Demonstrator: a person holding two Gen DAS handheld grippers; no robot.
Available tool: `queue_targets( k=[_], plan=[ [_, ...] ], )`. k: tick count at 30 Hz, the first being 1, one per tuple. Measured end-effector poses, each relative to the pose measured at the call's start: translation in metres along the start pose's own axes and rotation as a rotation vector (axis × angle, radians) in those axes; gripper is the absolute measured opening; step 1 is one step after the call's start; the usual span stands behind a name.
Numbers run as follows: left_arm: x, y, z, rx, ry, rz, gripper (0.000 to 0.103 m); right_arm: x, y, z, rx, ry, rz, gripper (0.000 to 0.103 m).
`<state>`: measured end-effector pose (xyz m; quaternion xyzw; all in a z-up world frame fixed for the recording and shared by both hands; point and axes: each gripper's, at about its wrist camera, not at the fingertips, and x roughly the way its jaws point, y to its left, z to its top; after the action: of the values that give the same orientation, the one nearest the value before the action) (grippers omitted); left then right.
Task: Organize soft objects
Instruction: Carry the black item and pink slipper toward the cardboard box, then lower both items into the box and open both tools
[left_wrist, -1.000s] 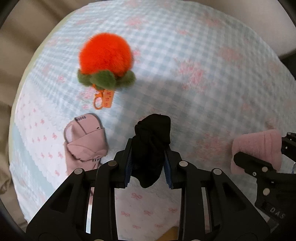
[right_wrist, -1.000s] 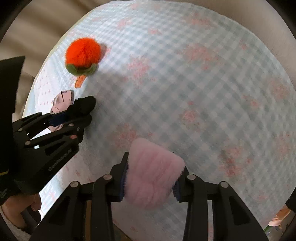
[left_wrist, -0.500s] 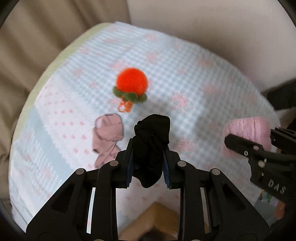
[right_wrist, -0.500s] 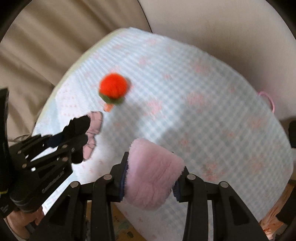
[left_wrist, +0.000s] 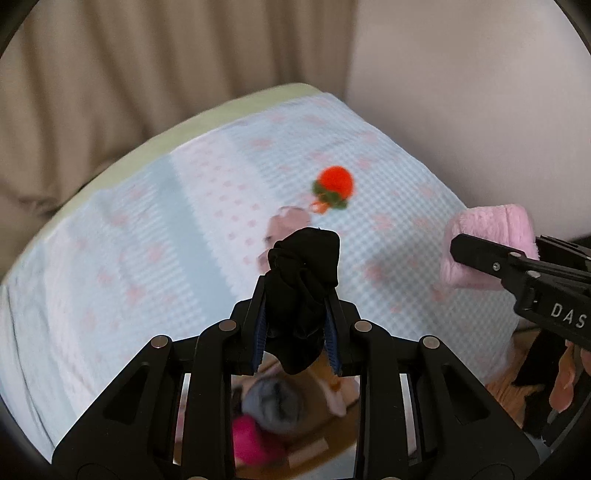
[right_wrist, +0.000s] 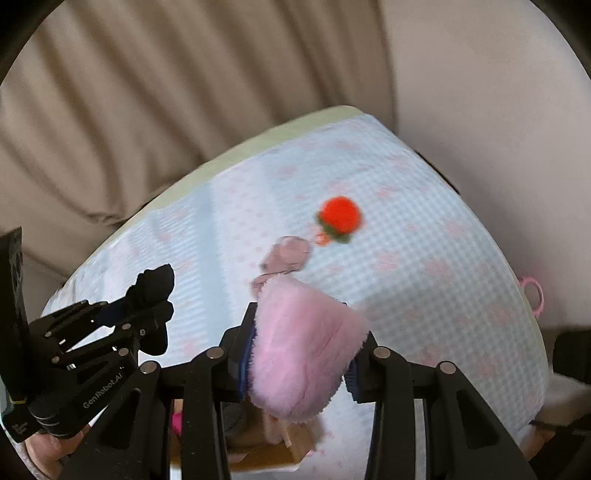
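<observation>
The black cloth (left_wrist: 303, 291) is bunched between the fingers of the left gripper (left_wrist: 297, 325), which is clamped on it and holds it up off the bed. To that gripper's right, the right gripper (right_wrist: 299, 354) is clamped on a fluffy pink piece (right_wrist: 303, 347), also in the air. Ahead of both grippers, lying on the checked blanket (left_wrist: 147, 258), are a pale pink garment (right_wrist: 286, 254) and, just beyond it, an orange pompom (right_wrist: 340, 216). Below and behind the fingertips, a cardboard box (right_wrist: 273, 450) shows some blurred soft things inside. This looks like the carrying step: both loads seem headed for the box. The next move calls for bringing each gripper over the opening before letting go.
</observation>
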<state>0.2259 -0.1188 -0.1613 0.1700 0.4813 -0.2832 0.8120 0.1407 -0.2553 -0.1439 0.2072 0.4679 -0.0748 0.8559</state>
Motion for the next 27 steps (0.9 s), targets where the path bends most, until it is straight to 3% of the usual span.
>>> queue_targets(
  k=[8,13,20,27],
  plan=[
    [-0.062,0.054,-0.078,-0.232,-0.03,0.089,0.023,-0.013,0.07,-0.031,-0.177,0.059,0.098,0.036],
    [-0.074,0.082,-0.127,-0.334,-0.007,0.111,0.023,0.002,0.104,-0.062,-0.256,0.143,0.128,0.036],
    [-0.059,0.118,-0.193,-0.435,0.078,0.1,0.023,0.041,0.13,-0.102,-0.333,0.275,0.107,0.036],
    [-0.015,0.135,-0.23,-0.437,0.192,0.065,0.023,0.087,0.137,-0.145,-0.334,0.411,0.066,0.036]
  ],
)
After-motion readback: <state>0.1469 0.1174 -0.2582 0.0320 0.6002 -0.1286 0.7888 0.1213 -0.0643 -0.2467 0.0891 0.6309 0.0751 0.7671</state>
